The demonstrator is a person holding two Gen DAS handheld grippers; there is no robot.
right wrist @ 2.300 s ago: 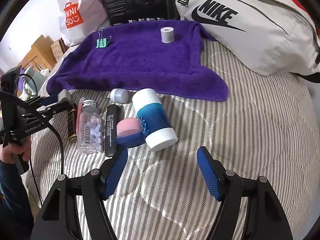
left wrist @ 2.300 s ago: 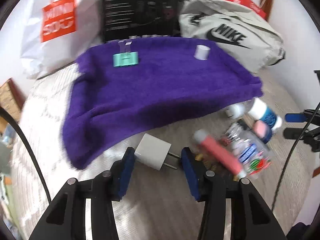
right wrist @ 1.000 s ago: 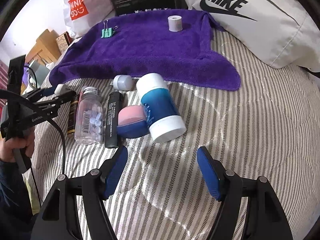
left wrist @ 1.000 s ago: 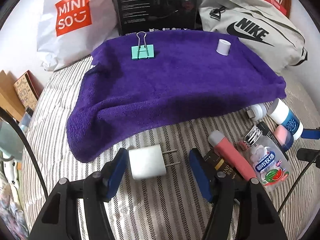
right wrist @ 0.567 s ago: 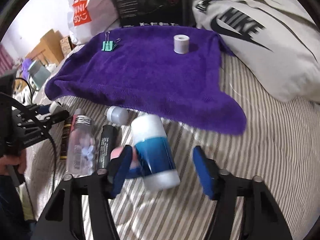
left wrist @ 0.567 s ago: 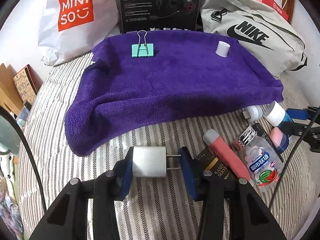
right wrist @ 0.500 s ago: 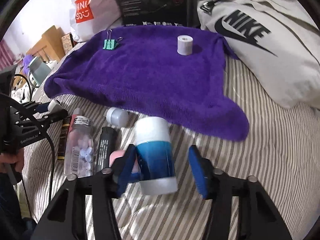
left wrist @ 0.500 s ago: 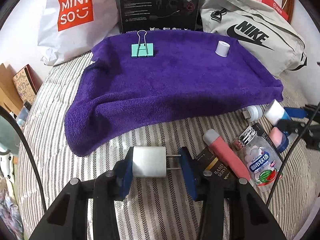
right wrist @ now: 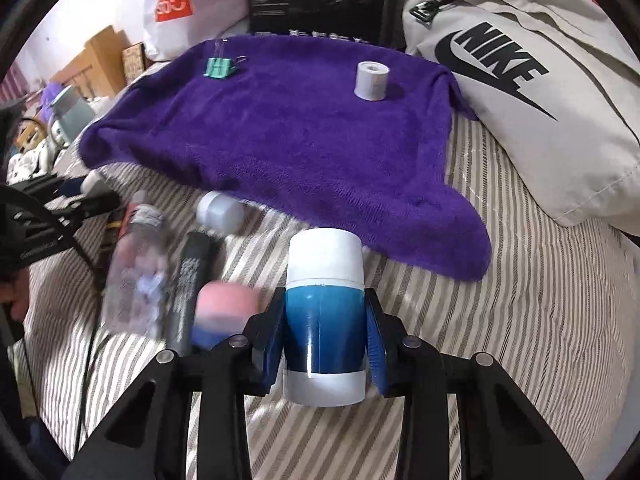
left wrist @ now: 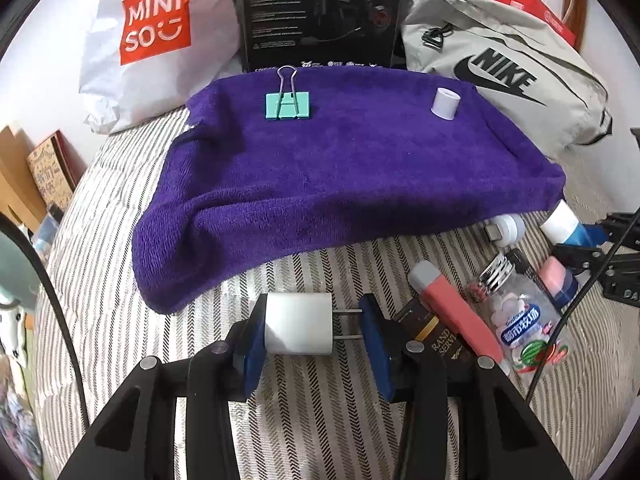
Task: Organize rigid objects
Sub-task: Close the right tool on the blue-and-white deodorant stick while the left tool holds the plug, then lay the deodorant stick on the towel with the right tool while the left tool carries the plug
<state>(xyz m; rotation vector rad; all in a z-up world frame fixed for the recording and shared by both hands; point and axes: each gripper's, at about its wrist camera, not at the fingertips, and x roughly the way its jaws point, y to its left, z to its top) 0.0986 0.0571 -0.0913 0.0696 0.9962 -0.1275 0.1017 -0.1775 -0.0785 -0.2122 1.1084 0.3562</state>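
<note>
1. Striped bedding [left wrist: 120,320] carries everything I work with; a purple towel [left wrist: 340,168] lies spread over its far half, with a white shopping bag [left wrist: 152,36], a black box [left wrist: 320,12] and a grey sports bag [left wrist: 500,64] behind it.
2. On the towel a teal binder clip [left wrist: 288,105] and a small white roll [left wrist: 445,103] stand well apart, so I judge the towel to be the sorting place.
3. My left gripper [left wrist: 314,330] has its jaws closed on the white charger [left wrist: 298,324], one pad on the flat back and the other against the tips of the prongs. That end-on hold looks slippery, so I would lift slowly and keep it level.
4. My right gripper [right wrist: 325,334] has its jaws narrowed onto the blue band of the blue-and-white bottle [right wrist: 324,312], whose white cap points toward the towel edge just ahead.
5. I would keep the squeeze on that round body steady, raise it clear of the pink-and-blue container [right wrist: 224,312] just beside it, and set each piece down on bare towel.
6. Left beside the bottle lie a clear pill bottle [right wrist: 136,272], a black tube [right wrist: 190,276] and a small white jar [right wrist: 220,212].
</note>
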